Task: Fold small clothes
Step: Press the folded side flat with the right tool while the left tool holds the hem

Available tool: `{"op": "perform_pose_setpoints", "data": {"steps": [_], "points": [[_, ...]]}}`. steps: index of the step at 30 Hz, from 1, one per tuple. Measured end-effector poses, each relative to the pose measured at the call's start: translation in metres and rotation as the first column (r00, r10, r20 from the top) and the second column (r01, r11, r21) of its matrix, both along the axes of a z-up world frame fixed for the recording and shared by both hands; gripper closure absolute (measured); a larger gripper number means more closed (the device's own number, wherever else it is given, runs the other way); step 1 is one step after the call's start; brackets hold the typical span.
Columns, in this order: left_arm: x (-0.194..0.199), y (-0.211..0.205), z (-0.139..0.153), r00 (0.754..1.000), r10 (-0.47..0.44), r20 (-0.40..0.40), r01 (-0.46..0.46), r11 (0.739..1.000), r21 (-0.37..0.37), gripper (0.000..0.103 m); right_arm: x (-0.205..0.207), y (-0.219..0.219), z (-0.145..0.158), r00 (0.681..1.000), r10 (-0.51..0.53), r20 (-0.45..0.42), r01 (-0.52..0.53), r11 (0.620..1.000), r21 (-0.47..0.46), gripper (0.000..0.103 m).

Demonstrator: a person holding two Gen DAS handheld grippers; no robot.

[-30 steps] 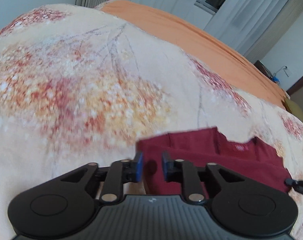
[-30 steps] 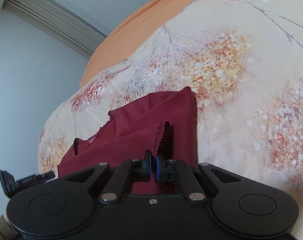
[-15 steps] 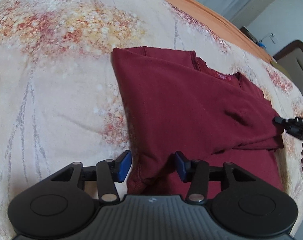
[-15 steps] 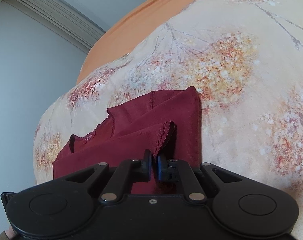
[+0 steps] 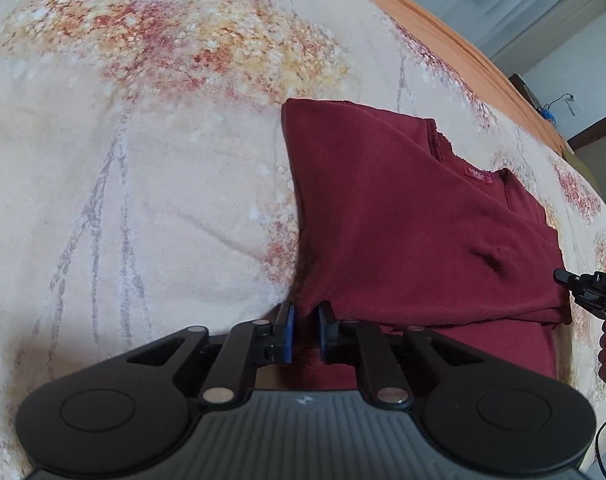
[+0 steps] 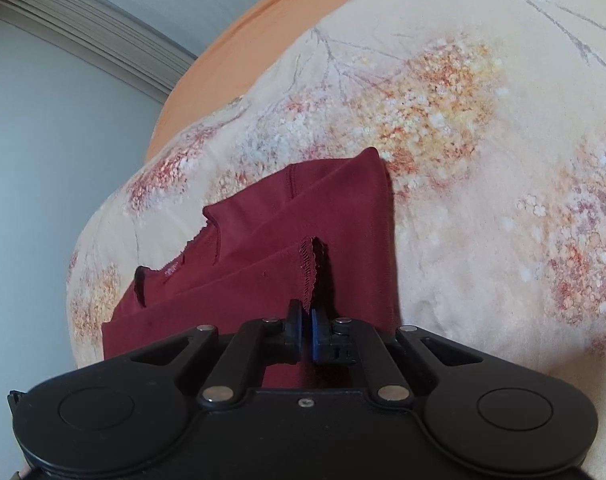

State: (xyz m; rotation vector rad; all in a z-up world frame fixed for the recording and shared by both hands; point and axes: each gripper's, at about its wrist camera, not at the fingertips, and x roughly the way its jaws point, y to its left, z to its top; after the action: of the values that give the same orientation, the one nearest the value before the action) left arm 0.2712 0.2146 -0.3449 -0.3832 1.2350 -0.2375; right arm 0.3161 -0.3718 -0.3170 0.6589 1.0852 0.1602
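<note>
My left hand-held gripper [image 5: 305, 330] and right hand-held gripper [image 6: 306, 334] each pinch a corner of the maroon shirt [image 5: 403, 220], so the fold stays even on the bed [image 5: 143, 200].

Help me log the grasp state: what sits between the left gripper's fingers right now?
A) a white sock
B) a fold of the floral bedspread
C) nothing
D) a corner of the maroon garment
D: in the left wrist view, the left gripper has its blue pads closed on the near corner of the maroon garment.

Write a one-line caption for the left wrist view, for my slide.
Left gripper pinches the near corner of a folded maroon shirt on a floral bedspread; the right gripper reaches its far edge.
</note>
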Motion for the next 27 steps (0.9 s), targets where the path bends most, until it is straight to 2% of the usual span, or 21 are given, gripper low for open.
{"op": "perform_pose_setpoints", "data": {"steps": [1,2,6,7,8,10,14,18,24,25,27], "points": [[-0.001,0.0,0.002,1.0,-0.004,0.004,0.004,1.0,0.009,0.084,-0.001,0.0,0.001,1.0,0.009,0.003,-0.009,1.0,-0.001,0.097],[-0.003,-0.001,0.004,1.0,-0.011,0.01,0.011,1.0,0.015,0.08,-0.002,0.001,0.001,1.0,0.019,-0.003,-0.019,1.0,-0.01,0.091],[-0.008,-0.005,0.005,0.999,-0.035,0.024,0.034,0.999,0.042,0.077,-0.003,0.008,0.0,0.998,0.067,-0.018,-0.067,0.997,-0.037,0.089],[-0.008,-0.007,0.004,0.999,-0.032,0.026,0.031,0.999,0.043,0.077,-0.004,0.01,0.0,0.997,0.08,-0.019,-0.081,0.996,-0.047,0.091],[-0.009,-0.007,0.004,0.999,-0.03,0.028,0.029,0.999,0.045,0.077,-0.005,0.012,0.001,0.995,0.093,-0.019,-0.094,0.994,-0.053,0.1],[-0.008,-0.009,0.004,0.999,-0.027,0.031,0.025,0.998,0.054,0.077,-0.006,0.014,0.005,0.994,0.105,-0.01,-0.106,0.993,-0.052,0.1],[-0.008,-0.01,0.005,0.999,-0.031,0.034,0.029,0.998,0.063,0.077,-0.011,0.002,0.015,0.998,0.051,0.02,-0.051,0.999,0.009,0.101],[-0.009,-0.011,0.002,0.999,-0.032,0.031,0.03,0.998,0.061,0.072,-0.009,0.005,0.005,0.995,0.076,-0.059,-0.082,0.992,-0.092,0.101],[-0.009,-0.012,0.001,0.999,-0.032,0.029,0.03,0.998,0.063,0.072,-0.009,0.008,0.009,0.997,0.065,-0.038,-0.069,0.992,-0.104,0.099],[-0.008,-0.012,0.001,0.999,-0.033,0.028,0.031,0.998,0.063,0.072,-0.008,0.01,0.008,0.996,0.076,-0.048,-0.081,0.99,-0.113,0.092],[-0.008,-0.012,0.001,0.999,-0.034,0.027,0.033,0.997,0.064,0.072,-0.007,0.012,0.011,0.996,0.077,-0.051,-0.084,0.986,-0.143,0.091]]}}
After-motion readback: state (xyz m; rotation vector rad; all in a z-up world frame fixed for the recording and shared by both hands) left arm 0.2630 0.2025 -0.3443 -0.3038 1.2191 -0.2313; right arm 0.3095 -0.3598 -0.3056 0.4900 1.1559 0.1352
